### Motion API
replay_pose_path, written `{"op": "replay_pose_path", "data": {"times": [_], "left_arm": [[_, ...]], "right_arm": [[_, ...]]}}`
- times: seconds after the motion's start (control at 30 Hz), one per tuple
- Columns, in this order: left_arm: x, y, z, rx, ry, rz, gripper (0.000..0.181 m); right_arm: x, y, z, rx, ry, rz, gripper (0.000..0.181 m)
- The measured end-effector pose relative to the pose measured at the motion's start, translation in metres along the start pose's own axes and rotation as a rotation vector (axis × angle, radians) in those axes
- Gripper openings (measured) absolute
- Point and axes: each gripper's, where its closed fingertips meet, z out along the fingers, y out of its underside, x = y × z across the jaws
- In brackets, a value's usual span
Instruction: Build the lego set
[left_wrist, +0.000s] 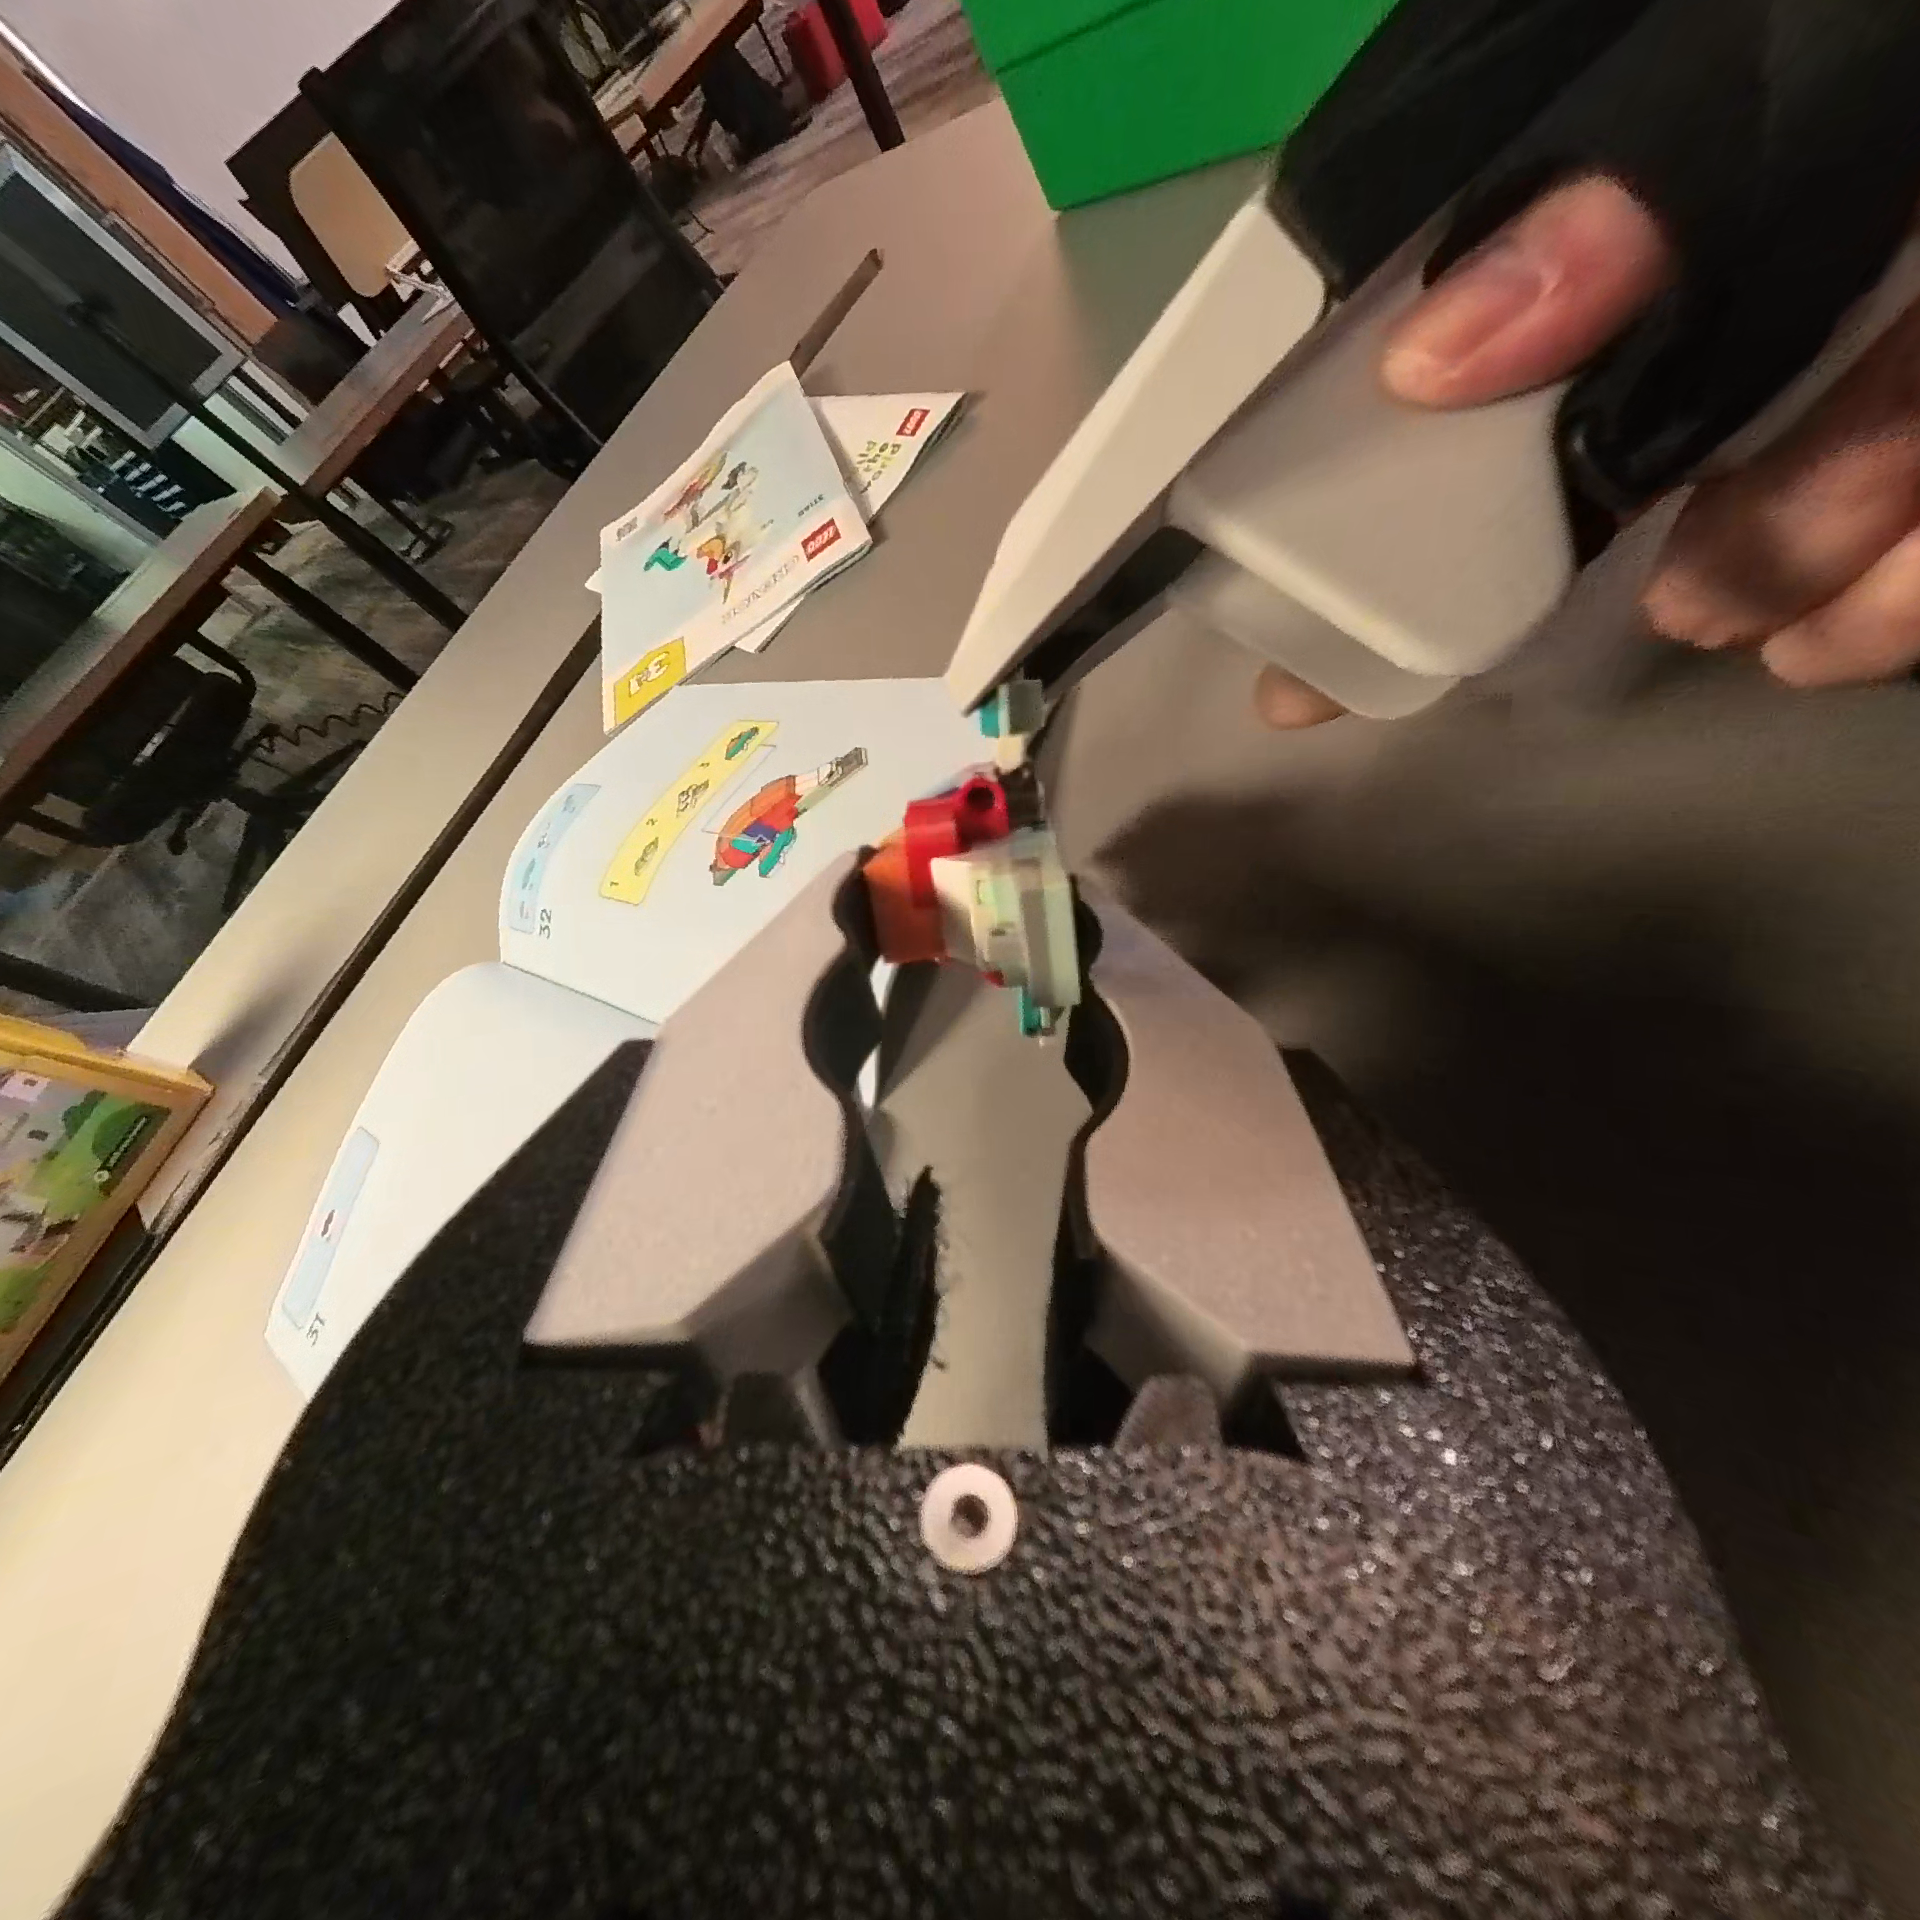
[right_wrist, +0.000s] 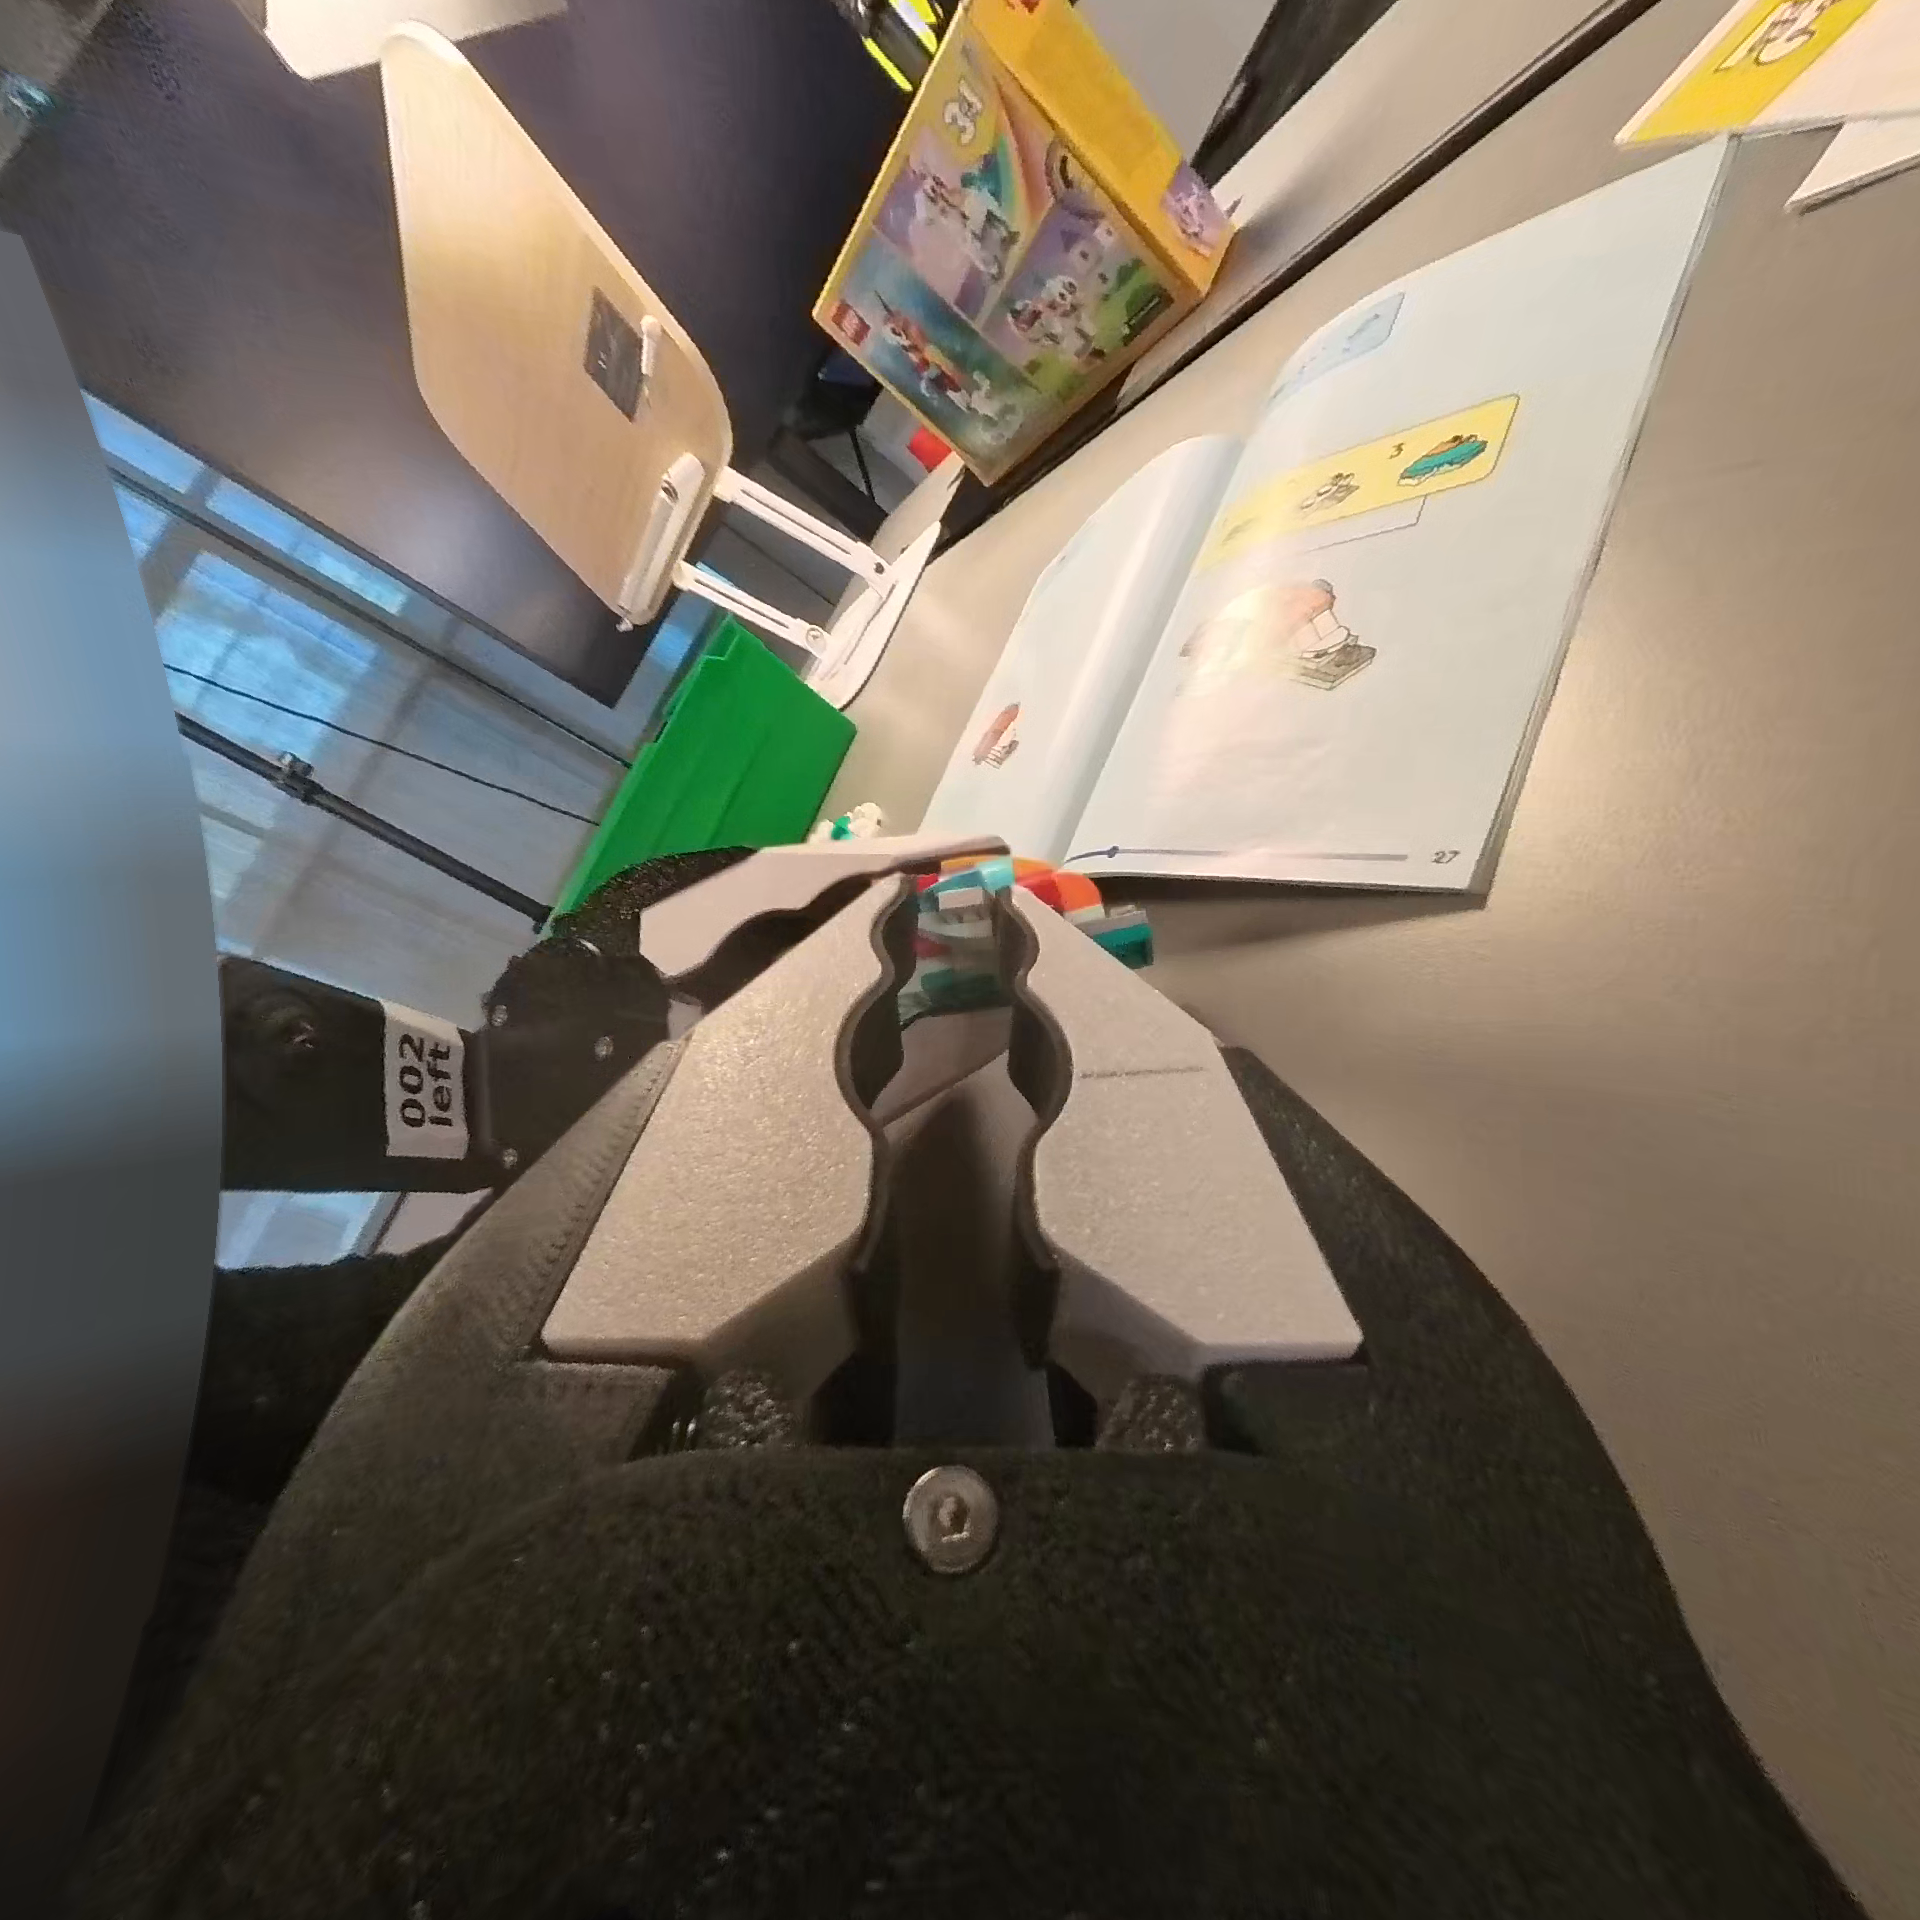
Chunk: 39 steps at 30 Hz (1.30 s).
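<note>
Nearest, the left claw (left_wrist: 961, 935) grips a small, partly built orange, red, white and teal brick model (left_wrist: 971, 894) above the grey desk (left_wrist: 665, 436). The right claw (left_wrist: 1013, 717) pinches a tiny teal-and-grey piece (left_wrist: 1013, 712) just beside it. Farther off lies the open pale-blue instruction booklet (left_wrist: 623, 831), so much building seems left.

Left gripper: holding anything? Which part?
Yes. The left gripper is shut on the lego assembly, gripping its orange-red end. The right gripper pinches a small teal-grey piece just above.
</note>
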Motion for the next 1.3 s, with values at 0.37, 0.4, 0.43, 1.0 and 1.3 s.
{"op": "replay_pose_path", "data": {"times": [0.37, 0.4, 0.43, 1.0, 1.3], "left_arm": [[0.001, 0.005, 0.002, -0.035, 0.016, 0.003, 0.031], [0.001, 0.005, 0.002, -0.036, 0.016, 0.001, 0.031], [0.001, 0.005, 0.002, -0.036, 0.016, 0.0, 0.031], [-0.004, -0.005, -0.002, 0.029, -0.021, -0.035, 0.03], [-0.008, -0.026, -0.016, 0.203, -0.053, -0.025, 0.03]], "right_arm": [[0.007, 0.004, 0.004, -0.058, 0.011, 0.051, 0.014], [0.007, 0.005, 0.004, -0.057, 0.012, 0.045, 0.014], [0.007, 0.005, 0.004, -0.058, 0.013, 0.042, 0.014], [0.001, 0.0, 0.006, -0.004, 0.018, -0.036, 0.013], [-0.018, -0.011, -0.004, 0.055, -0.294, 0.327, 0.013]]}}
